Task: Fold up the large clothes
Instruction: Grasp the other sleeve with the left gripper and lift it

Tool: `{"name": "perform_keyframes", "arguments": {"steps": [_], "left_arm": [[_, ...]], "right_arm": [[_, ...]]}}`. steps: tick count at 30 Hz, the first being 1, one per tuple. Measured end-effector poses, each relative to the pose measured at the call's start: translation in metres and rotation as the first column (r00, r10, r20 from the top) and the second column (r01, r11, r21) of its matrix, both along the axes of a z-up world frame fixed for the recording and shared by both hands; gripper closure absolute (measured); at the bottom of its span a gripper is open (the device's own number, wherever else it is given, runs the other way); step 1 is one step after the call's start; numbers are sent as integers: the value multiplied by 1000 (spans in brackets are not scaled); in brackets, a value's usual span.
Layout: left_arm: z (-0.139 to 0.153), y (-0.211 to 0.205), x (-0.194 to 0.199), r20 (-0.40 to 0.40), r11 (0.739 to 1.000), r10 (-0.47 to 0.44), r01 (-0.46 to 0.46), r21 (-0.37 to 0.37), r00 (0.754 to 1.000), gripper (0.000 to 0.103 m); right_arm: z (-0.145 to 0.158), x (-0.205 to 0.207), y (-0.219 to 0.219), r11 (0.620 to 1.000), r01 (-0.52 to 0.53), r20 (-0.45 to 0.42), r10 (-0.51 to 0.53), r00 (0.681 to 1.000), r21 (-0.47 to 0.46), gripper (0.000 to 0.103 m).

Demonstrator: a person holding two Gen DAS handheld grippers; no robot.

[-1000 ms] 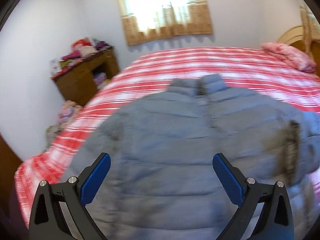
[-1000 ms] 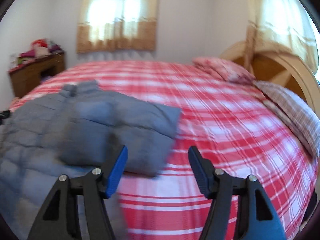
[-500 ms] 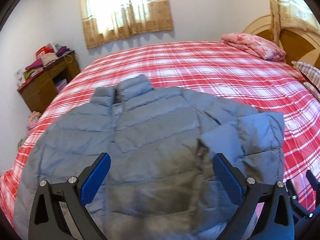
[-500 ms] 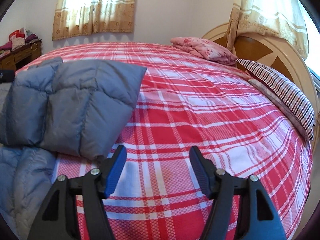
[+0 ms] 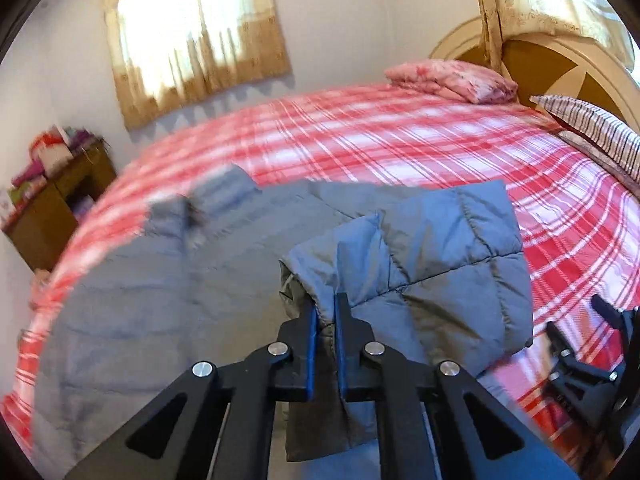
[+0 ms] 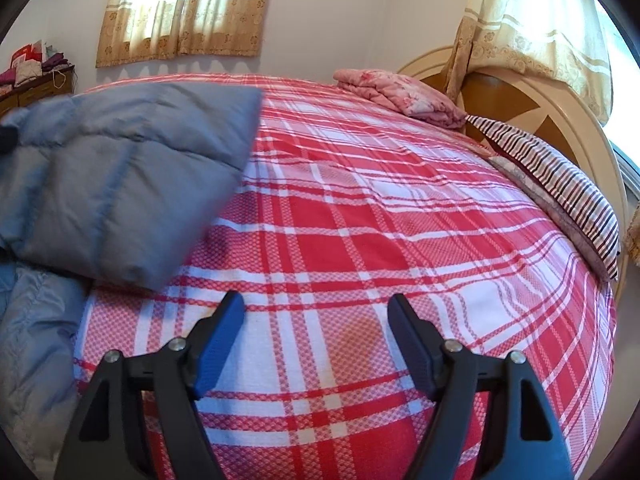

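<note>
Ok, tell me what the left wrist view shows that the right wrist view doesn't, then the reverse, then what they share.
Only the left wrist view shows the left gripper, its jaws just closed, pinching the folded sleeve of the grey puffer jacket, plus the jacket's collar and spread body.

Only the right wrist view shows the right gripper head-on, its jaws just widened, with nothing between them, over bare red plaid bedspread.

Both show the sleeve, the bedspread, the pink folded blanket, the striped pillow, the headboard and the curtained window.
</note>
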State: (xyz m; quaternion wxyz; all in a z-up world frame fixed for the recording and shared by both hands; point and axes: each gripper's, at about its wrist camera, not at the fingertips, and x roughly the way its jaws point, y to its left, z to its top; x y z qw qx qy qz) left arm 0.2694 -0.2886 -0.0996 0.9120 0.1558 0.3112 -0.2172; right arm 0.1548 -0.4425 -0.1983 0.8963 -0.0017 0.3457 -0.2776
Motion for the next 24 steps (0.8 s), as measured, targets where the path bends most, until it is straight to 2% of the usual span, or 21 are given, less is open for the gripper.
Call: {"name": "perform_keyframes", "arguments": {"steps": [8,12,19,24], "left_arm": [[23,89,4,88,992,126,-126,-12,988,97],[22,130,9,92,980,197,-195,-29,976,98],[-3,181,21,22,953,302,-302,-19,953,98],[-30,195,29,23,931,362,-362,40,932,98]], "right_arm": [[-1,0,1,1000,2,3,-2,1000,-5,25],[-1,1,2,1000,2,3,-2,1000,-5,25],[-1,1,2,1000,2,4,-2,1000,-5,25],[-2,1,0,1000,-2,5,2,1000,13,25]]}}
